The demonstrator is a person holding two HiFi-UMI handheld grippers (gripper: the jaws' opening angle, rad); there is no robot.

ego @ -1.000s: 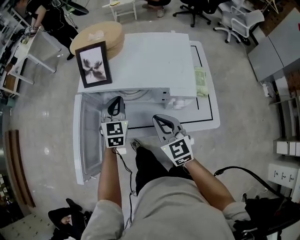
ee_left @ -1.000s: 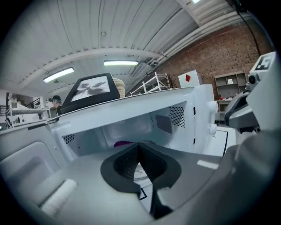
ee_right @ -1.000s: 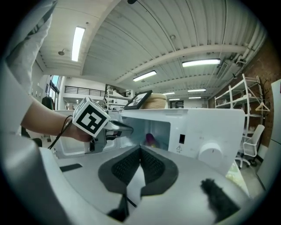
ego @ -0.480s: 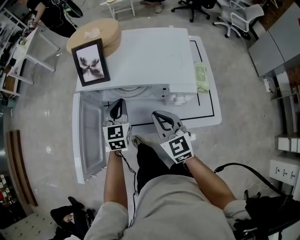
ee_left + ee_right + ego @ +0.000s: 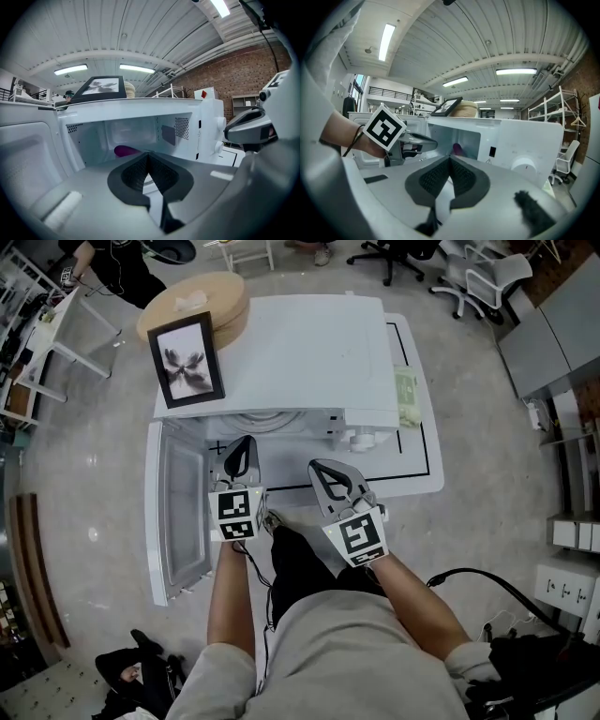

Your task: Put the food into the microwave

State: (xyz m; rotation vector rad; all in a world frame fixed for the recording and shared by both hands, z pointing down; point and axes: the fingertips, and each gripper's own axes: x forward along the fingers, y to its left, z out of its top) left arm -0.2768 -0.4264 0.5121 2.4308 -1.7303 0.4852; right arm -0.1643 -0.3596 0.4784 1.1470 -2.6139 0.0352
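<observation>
Our left gripper [image 5: 238, 443] and right gripper [image 5: 320, 469] are both pressed together and empty before the microwave [image 5: 281, 352], the purple food [image 5: 124, 150] lies inside it, and a careless swing could knock its open door [image 5: 178, 521].

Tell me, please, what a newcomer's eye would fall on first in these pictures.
The white microwave dominates the middle, its door swung wide open to the left, with a purple item, probably the food, lying inside. A framed picture stands on its top at the left. The left tongs and right tongs hang shut and empty before the opening.
</observation>
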